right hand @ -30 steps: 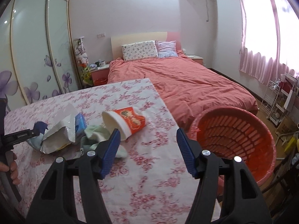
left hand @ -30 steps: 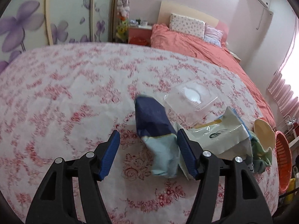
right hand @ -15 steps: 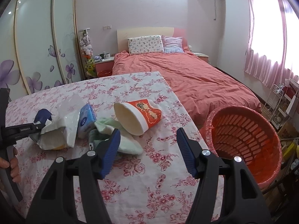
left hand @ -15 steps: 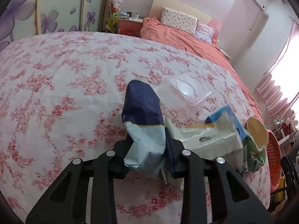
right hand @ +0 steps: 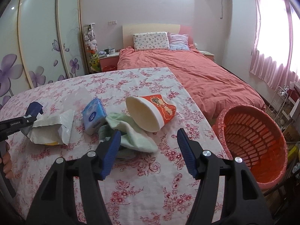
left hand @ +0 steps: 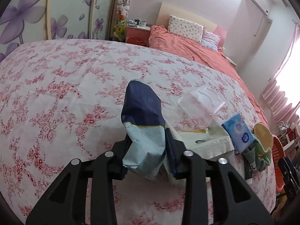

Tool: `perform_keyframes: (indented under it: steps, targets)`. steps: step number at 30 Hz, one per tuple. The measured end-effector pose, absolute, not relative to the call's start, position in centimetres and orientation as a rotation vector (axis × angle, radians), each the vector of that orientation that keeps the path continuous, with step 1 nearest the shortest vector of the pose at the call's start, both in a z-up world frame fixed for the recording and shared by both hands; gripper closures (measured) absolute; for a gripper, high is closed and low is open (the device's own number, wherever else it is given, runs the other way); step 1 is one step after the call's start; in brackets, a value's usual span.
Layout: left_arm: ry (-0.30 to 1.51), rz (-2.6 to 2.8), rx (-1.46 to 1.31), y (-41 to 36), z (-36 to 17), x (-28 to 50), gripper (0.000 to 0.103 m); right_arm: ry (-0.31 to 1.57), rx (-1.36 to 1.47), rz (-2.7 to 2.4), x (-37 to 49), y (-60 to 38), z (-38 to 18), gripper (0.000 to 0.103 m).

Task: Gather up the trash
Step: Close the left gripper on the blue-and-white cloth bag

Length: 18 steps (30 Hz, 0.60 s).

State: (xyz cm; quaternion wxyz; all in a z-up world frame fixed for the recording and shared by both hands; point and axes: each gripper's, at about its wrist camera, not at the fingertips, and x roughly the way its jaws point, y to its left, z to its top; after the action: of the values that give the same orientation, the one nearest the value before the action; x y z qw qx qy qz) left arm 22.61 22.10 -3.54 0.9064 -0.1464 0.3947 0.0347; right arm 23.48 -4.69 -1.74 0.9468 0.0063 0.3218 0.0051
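Observation:
My left gripper (left hand: 148,150) is shut on a navy and pale-blue wrapper (left hand: 142,123) and holds it above the floral tablecloth. It also shows at the far left of the right wrist view (right hand: 33,110). My right gripper (right hand: 148,148) is open and empty, hovering just in front of a green cloth (right hand: 129,133) and a tipped red-and-white paper cup (right hand: 150,112). A white plastic bag (right hand: 54,129), a blue tissue pack (right hand: 93,115) and a clear plastic lid (left hand: 201,101) lie on the table. An orange mesh basket (right hand: 253,136) stands beyond the table's right edge.
The table (right hand: 131,178) has a pink floral cloth; its right edge drops off beside the basket. A bed with a coral duvet (right hand: 196,75) stands behind. Wardrobe doors with purple flowers (right hand: 37,46) line the left wall. A wire rack (right hand: 281,101) stands by the window.
My left gripper closed on the navy wrapper and lifted it a little off the table. My right gripper drew back and to the left; the cup and cloth now sit ahead of its jaws.

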Motion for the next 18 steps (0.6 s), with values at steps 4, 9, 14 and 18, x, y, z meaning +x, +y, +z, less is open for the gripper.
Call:
perform_keyframes:
  steps: [4, 9, 14, 18]
  targets:
    - [0.819, 0.086, -0.313, 22.7, -3.8, 22.6, 0.055, 0.659, 0.011, 0.006, 23.6, -4.8, -1.8, 0.042]
    - [0.830, 0.093, -0.329, 23.2, -4.2, 22.8, 0.055, 0.660, 0.009, 0.000, 23.5, -4.9, -1.9, 0.042]
    - [0.817, 0.090, -0.386, 24.2, -4.0, 22.3, 0.055, 0.661, 0.008, -0.002, 23.6, -5.1, -1.9, 0.042]
    - [0.792, 0.096, -0.385, 24.7, -3.1, 22.1, 0.054, 0.667, 0.010, -0.004, 23.6, -5.2, -2.1, 0.042]
